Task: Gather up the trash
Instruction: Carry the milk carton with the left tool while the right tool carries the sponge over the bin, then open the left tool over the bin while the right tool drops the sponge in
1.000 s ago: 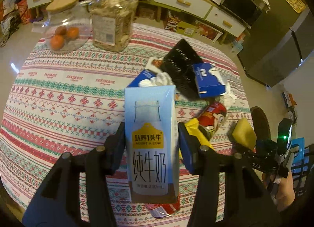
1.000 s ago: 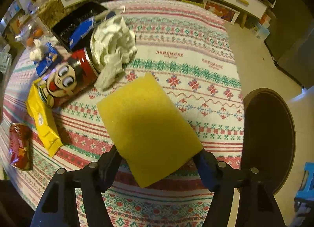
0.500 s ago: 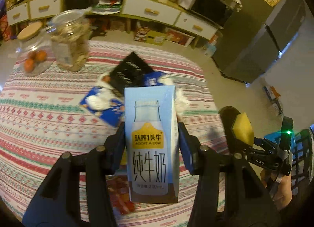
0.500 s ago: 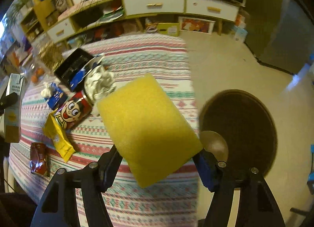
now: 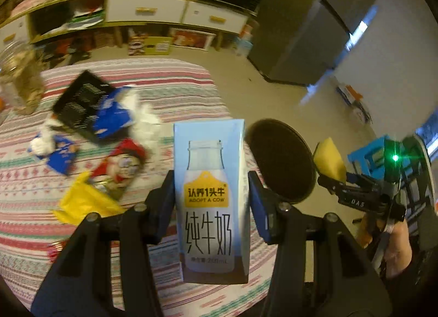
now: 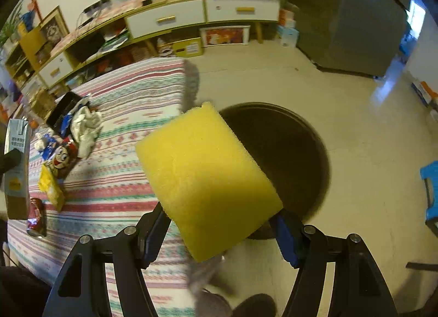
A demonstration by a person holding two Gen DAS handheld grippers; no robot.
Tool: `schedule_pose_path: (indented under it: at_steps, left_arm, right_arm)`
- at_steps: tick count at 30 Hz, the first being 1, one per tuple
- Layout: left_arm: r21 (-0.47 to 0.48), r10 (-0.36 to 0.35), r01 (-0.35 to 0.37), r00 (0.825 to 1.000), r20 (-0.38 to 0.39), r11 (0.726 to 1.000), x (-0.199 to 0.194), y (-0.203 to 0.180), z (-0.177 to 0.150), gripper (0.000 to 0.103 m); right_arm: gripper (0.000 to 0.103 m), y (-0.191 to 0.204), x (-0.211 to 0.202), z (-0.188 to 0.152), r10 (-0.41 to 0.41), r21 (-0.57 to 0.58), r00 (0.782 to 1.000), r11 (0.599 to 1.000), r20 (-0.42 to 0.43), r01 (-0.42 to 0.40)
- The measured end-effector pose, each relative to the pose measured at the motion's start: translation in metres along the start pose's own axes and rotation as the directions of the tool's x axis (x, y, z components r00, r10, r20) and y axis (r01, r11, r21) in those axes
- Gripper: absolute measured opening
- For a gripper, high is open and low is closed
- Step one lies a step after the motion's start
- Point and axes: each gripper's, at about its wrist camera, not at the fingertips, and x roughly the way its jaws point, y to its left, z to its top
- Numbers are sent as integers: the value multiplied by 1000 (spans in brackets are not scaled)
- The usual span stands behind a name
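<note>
My left gripper [image 5: 212, 196] is shut on a light blue milk carton [image 5: 212, 193] and holds it upright above the table's right edge. My right gripper [image 6: 216, 223] is shut on a yellow sponge [image 6: 205, 180], held over the floor beside a dark round bin [image 6: 290, 152]. The bin also shows in the left wrist view [image 5: 282, 163], with the sponge [image 5: 328, 160] to its right. On the patterned tablecloth [image 5: 27, 223] lie a red cartoon can [image 5: 123, 163], a yellow wrapper [image 5: 84, 202], crumpled white tissue [image 6: 87, 128], blue packaging [image 5: 112, 119] and a black tray [image 5: 79, 100].
A small red packet [image 6: 35, 218] lies near the table's front edge. A glass jar [image 5: 22, 81] stands at the table's far left. A low cabinet with white drawers [image 6: 191, 15] runs along the wall. A blue stool [image 6: 432, 193] stands on the floor at right.
Both grippers have swung to the right, away from the table, with the carton and sponge still held. The dark bin has come closer and larger in both views.
</note>
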Motion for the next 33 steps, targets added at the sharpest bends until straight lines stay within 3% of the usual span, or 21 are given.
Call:
schedule_pose_path:
  at_steps: [4,9,15,29,31,33]
  left_arm:
    - [76,-20,22,999,-26,997,36,-47,5,52]
    - [101,-76,85,993,-86,991,85,-94,15,52]
    - [171,-52,72,991,-119,983,130,-146,23,52]
    - [186,-39,66,989,-144,980,178,-174,21,53]
    - [192,-29,55,991,-134,980,176,-175,20,57]
    - [198,-14,37,993,-117,979,167,-174,19,76]
  right_arm:
    - [70,-33,4,-10,-16,47,1000,999,-20,17]
    - [70,-67,9,-23,-29,80,998,996,-49,32]
    - [71,-92,8,-31,-29,122,998,992,-50,35]
    - [71,-116,17,-32,-41,208,998,977,-51,51]
    - [71,-119,17,-32,-39,216,998,975,-54,50]
    - [71,-120,20,-31,-37,222,998,974,-57,49]
